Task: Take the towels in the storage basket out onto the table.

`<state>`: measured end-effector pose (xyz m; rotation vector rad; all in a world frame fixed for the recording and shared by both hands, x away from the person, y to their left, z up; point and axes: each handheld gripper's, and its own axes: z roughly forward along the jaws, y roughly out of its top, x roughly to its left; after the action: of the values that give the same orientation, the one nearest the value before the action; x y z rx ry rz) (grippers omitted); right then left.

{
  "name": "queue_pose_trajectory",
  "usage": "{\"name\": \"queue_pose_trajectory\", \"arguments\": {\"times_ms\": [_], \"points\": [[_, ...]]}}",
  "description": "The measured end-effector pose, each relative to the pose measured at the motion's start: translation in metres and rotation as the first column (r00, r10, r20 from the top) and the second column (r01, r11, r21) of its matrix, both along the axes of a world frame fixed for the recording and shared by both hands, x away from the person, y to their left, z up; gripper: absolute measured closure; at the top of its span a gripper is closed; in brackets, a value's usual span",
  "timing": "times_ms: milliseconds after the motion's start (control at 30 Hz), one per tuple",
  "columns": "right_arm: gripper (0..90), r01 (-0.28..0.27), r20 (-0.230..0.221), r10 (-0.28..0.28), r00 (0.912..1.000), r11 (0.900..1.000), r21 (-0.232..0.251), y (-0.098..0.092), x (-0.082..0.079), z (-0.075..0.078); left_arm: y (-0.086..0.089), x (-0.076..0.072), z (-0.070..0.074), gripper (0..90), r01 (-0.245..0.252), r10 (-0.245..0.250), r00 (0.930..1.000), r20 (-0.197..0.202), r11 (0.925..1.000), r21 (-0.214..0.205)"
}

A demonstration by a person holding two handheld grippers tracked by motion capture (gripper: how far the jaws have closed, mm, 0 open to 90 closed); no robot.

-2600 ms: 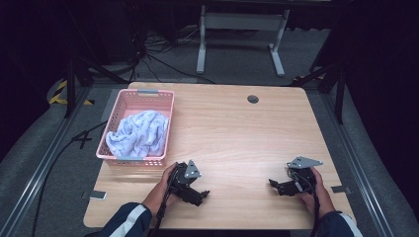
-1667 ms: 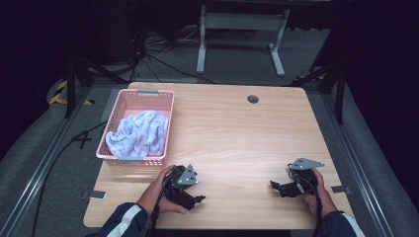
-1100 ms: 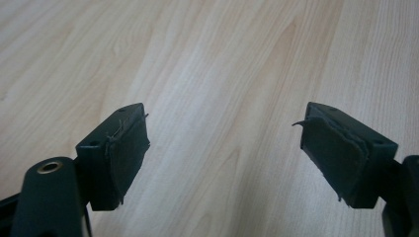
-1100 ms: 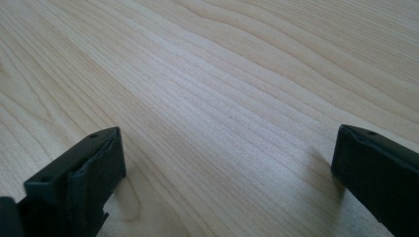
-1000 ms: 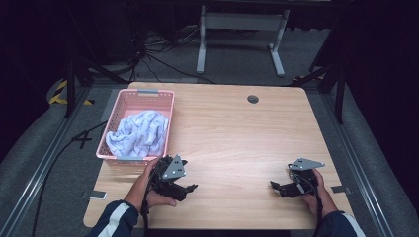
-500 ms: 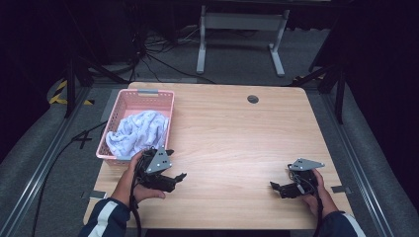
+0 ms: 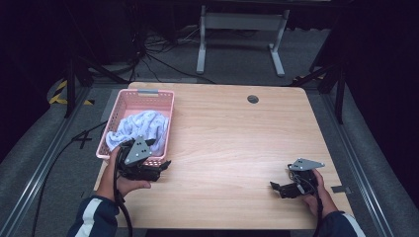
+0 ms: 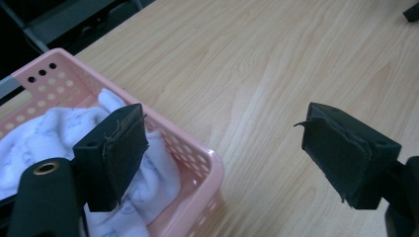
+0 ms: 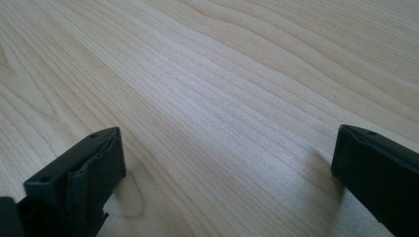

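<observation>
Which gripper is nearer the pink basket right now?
Left. The left gripper is at the pink basket's near corner, fingers open by the cloth. The right gripper sits far across the table.

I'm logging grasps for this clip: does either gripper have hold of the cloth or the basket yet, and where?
Nothing is held. The left gripper is open beside the pink basket and its white cloth; the right gripper is open over bare table.

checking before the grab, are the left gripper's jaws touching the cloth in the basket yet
Apart. In the left gripper view the left gripper has open jaws hovering above the basket corner; the cloth lies below them, ungripped.
</observation>
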<state>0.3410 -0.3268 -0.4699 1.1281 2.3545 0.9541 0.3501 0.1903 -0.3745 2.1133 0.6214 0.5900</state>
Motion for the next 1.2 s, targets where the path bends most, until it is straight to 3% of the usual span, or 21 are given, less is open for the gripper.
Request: {"name": "queue_pose_trajectory", "arguments": {"times_ms": [200, 400, 433, 533, 633, 700, 800, 900, 933, 1000, 1033, 1133, 1200], "points": [[0.5, 0.000, 0.000, 0.000, 1.0000, 1.0000, 0.000, 0.000, 0.000, 0.000, 0.015, 0.013, 0.003, 16.5, -0.058, 0.058, 0.9982, -0.017, 0.9982, -0.015], [0.4, 0.000, 0.001, 0.000, 1.0000, 1.0000, 0.000, 0.000, 0.000, 0.000, 0.030, 0.037, -0.001, 15.9, -0.119, 0.121, 0.9909, -0.060, 0.9924, 0.030], [0.4, 0.000, 0.001, 0.000, 1.0000, 1.0000, 0.000, 0.000, 0.000, 0.000, 0.034, 0.046, -0.004, 15.9, -0.149, 0.154, 0.9862, -0.062, 0.9862, 0.071], [0.4, 0.001, 0.001, -0.001, 1.0000, 1.0000, 0.000, 0.000, 0.000, 0.000, 0.036, 0.056, -0.007, 15.9, -0.154, 0.162, 0.9827, -0.090, 0.9841, 0.088], [0.4, 0.001, 0.001, -0.001, 1.0000, 1.0000, 0.000, 0.000, 0.000, 0.000, 0.038, 0.070, -0.008, 15.9, -0.185, 0.202, 0.9712, -0.126, 0.9731, 0.137], [0.4, 0.001, 0.002, -0.001, 1.0000, 1.0000, 0.000, 0.000, 0.000, 0.000, 0.038, 0.078, -0.010, 15.9, -0.189, 0.214, 0.9682, -0.130, 0.9651, 0.181], [0.4, 0.001, 0.001, -0.001, 1.0000, 1.0000, 0.000, 0.000, 0.000, 0.000, 0.038, 0.089, -0.014, 16.0, -0.185, 0.218, 0.9606, -0.173, 0.9648, 0.187], [0.4, 0.001, 0.001, -0.001, 1.0000, 1.0000, 0.000, 0.000, 0.000, 0.000, 0.037, 0.100, -0.017, 16.0, -0.196, 0.238, 0.9531, -0.187, 0.9560, 0.218], [0.4, 0.001, 0.001, -0.001, 1.0000, 1.0000, 0.001, 0.000, 0.000, 0.000, 0.037, 0.102, -0.017, 16.0, -0.201, 0.247, 0.9505, -0.188, 0.9513, 0.234], [0.4, 0.002, 0.001, -0.002, 1.0000, 1.0000, 0.001, 0.000, 0.000, 0.000, 0.035, 0.108, -0.022, 16.0, -0.222, 0.279, 0.9432, -0.180, 0.9322, 0.286], [0.5, 0.001, 0.001, -0.001, 1.0000, 1.0000, 0.001, 0.001, 0.000, 0.000, 0.034, 0.111, -0.025, 15.9, -0.221, 0.285, 0.9400, -0.188, 0.9281, 0.300], [0.5, -0.008, 0.001, 0.008, 1.0000, 1.0000, 0.000, 0.001, 0.000, 0.000, 0.035, 0.121, -0.029, 15.5, -0.212, 0.286, 0.9258, -0.247, 0.9343, 0.286], [0.5, -0.013, 0.004, 0.013, 0.9999, 0.9999, -0.005, 0.001, 0.000, 0.000, 0.036, 0.127, -0.029, 15.5, -0.221, 0.296, 0.9182, -0.263, 0.9345, 0.279]]}}
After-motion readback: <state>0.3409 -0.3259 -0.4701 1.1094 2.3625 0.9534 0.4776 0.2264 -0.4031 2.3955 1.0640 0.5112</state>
